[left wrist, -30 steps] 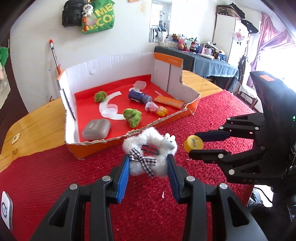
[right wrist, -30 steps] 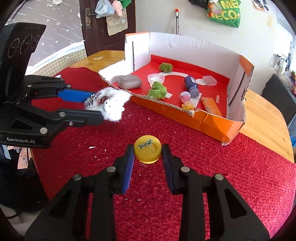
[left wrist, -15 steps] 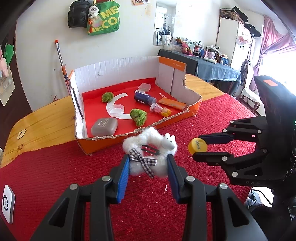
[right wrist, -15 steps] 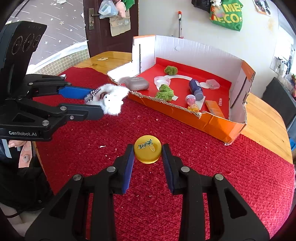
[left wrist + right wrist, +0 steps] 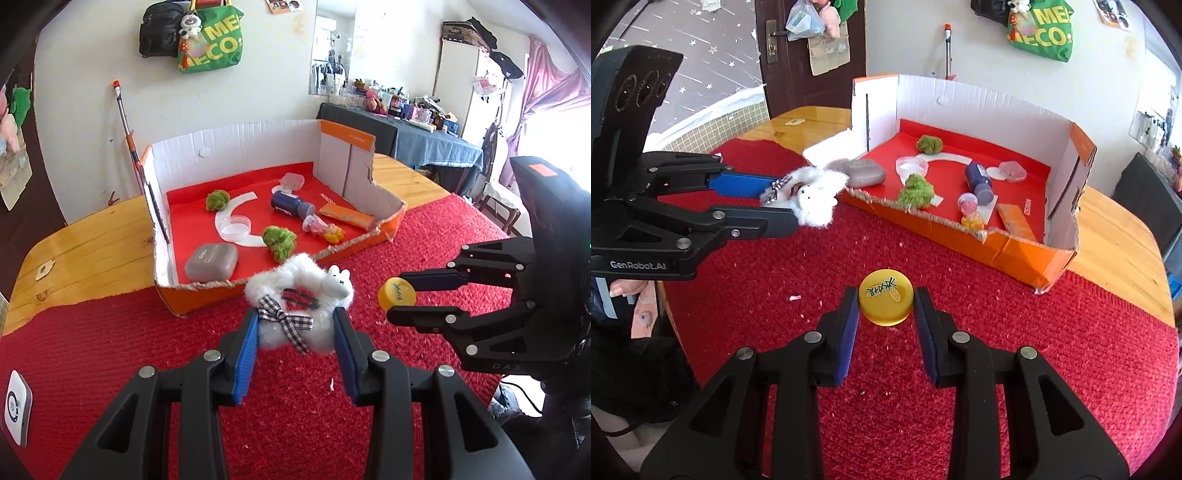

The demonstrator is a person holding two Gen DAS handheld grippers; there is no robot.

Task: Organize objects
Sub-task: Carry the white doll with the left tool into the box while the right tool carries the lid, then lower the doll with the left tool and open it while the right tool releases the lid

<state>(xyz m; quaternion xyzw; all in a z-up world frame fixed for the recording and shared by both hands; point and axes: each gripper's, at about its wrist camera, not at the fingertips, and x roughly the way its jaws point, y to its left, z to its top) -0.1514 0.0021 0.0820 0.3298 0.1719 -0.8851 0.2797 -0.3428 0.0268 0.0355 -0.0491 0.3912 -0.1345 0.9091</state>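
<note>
My left gripper [image 5: 295, 330] is shut on a white fluffy scrunchie [image 5: 299, 295] with a plaid bow and a small bunny face, held above the red cloth [image 5: 110, 343]. It also shows in the right wrist view [image 5: 812, 197]. My right gripper [image 5: 886, 314] is shut on a yellow bottle cap [image 5: 885, 301], also seen in the left wrist view [image 5: 397, 297]. Ahead stands an open cardboard box [image 5: 236, 151] with a red floor, holding a grey case [image 5: 211, 261], green pom-poms [image 5: 279, 240], a blue bottle [image 5: 291, 207] and small toys.
The red cloth covers the near part of a wooden table [image 5: 81, 243]. A small white device [image 5: 16, 404] lies at the left edge of the cloth. A stick [image 5: 127, 136] leans on the wall behind the box. Crumbs dot the cloth.
Both grippers have pulled back and risen away from the box, each still holding its object. The box looks smaller and farther off in both views.
</note>
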